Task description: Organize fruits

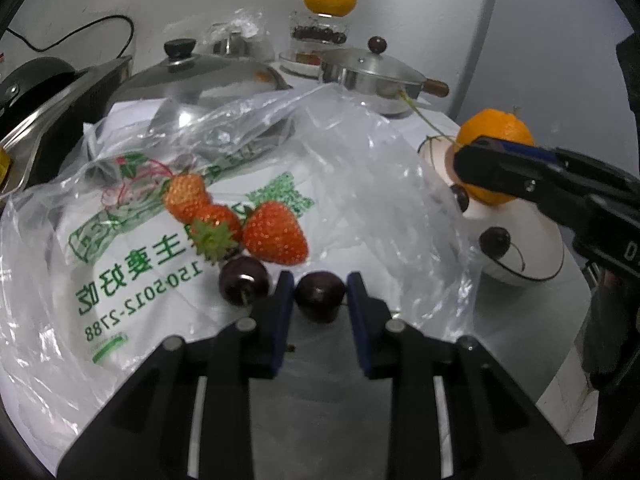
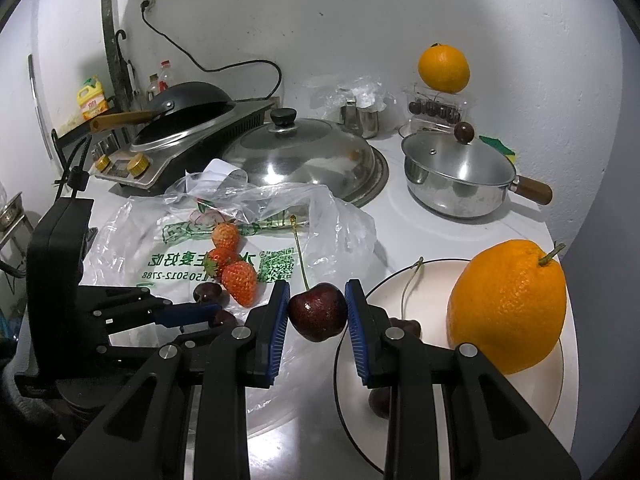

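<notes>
My left gripper (image 1: pixel 320 292) is closed around a dark cherry (image 1: pixel 319 294) lying on the clear plastic bag (image 1: pixel 132 264). A second cherry (image 1: pixel 245 280) and three strawberries (image 1: pixel 276 234) lie just beyond it on the bag. My right gripper (image 2: pixel 317 304) is shut on a stemmed dark cherry (image 2: pixel 317 312), held above the left rim of the white plate (image 2: pixel 420 280). An orange (image 2: pixel 508 304) and a few cherries sit on that plate. In the left wrist view the plate (image 1: pixel 532 256), its orange (image 1: pixel 496 140) and the right gripper's arm show at right.
A steel wok lid (image 2: pixel 304 156), a lidded saucepan (image 2: pixel 456 176) and a stove with a black wok (image 2: pixel 188 120) stand behind the bag. Another orange (image 2: pixel 443 69) rests on a clear cherry box (image 2: pixel 436 108) at the back wall. The counter edge runs close on the right.
</notes>
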